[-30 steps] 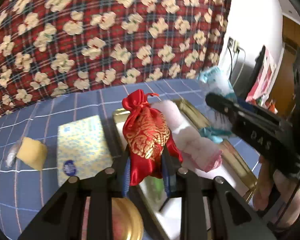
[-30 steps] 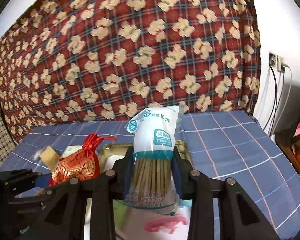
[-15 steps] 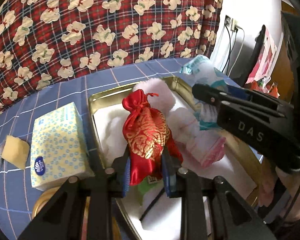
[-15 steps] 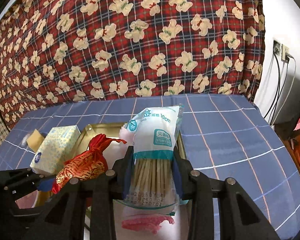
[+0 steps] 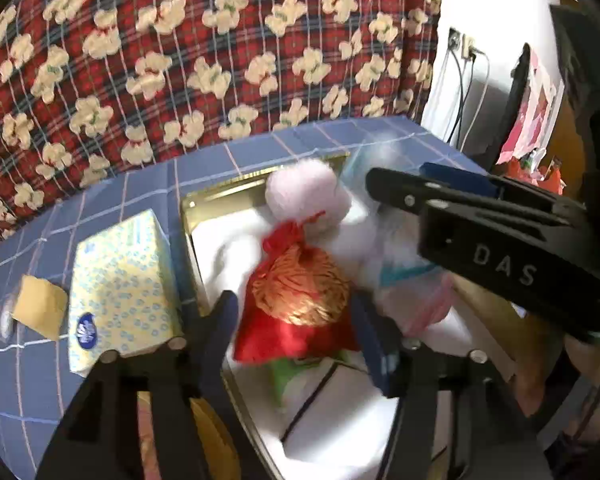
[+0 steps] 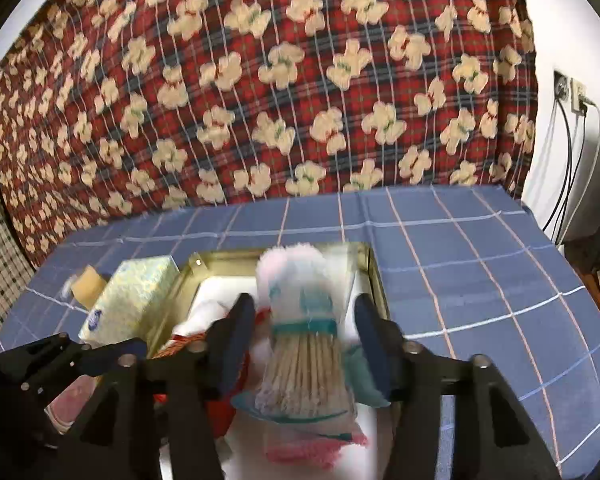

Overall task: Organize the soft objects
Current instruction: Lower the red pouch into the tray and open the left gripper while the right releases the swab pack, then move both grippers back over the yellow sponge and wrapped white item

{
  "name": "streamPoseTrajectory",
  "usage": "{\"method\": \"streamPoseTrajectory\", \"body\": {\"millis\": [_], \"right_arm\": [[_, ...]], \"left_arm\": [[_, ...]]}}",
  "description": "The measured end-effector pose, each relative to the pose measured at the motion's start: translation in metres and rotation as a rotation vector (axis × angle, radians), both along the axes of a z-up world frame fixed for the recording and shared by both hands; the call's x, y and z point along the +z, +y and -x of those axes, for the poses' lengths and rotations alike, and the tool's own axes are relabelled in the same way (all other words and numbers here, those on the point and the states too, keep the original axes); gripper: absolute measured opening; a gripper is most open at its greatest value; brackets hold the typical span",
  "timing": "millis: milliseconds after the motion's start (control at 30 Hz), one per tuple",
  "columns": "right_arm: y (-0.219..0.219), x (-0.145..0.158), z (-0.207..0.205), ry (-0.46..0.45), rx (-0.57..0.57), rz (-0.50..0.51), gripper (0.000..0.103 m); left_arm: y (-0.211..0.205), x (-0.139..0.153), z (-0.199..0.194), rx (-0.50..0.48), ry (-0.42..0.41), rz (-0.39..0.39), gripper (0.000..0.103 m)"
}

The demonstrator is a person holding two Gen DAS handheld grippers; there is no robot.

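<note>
Gold tin (image 5: 204, 204), frame centre, sits on blue checked cloth (image 6: 480, 248). Tissue box (image 5: 120, 288) left of it. Right gripper (image 6: 306, 340), stamped "DAS": jaws just opened, cotton-swab pack (image 6: 304, 376) loose between. Left gripper (image 5: 294, 324): jaws just opened, red pouch (image 5: 296, 304) unclamped over tin.

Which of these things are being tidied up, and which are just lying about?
Being tidied:
- red pouch, between the open left gripper jaws
- cotton swab bag, between the open right gripper jaws
- gold tin

Lying about:
- tissue box
- yellow sponge
</note>
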State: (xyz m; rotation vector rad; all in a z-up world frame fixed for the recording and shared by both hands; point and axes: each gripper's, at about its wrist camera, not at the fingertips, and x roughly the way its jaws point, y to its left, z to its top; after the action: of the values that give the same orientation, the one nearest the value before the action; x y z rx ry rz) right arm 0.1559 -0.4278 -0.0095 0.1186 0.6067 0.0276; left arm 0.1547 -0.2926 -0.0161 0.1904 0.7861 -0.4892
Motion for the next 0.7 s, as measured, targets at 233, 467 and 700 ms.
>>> {"method": "streamPoseTrajectory", "body": {"millis": [233, 467, 700], "right_arm": [[0.0, 0.023, 0.014, -0.083, -0.014, -0.039, 0.061], [0.024, 0.039, 0.024, -0.143, 0.022, -0.042, 0.062], [0.087, 0.037, 0.021, -0.144, 0.142, -0.042, 0.062]], "left_arm": [[0.025, 0.017, 0.011, 0.034, -0.062, 0.029, 0.07], [0.067, 0.035, 0.02, 0.083, -0.132, 0.068, 0.076], [0.133, 0.03, 0.009, 0.213, -0.165, 0.044, 0.08]]}}
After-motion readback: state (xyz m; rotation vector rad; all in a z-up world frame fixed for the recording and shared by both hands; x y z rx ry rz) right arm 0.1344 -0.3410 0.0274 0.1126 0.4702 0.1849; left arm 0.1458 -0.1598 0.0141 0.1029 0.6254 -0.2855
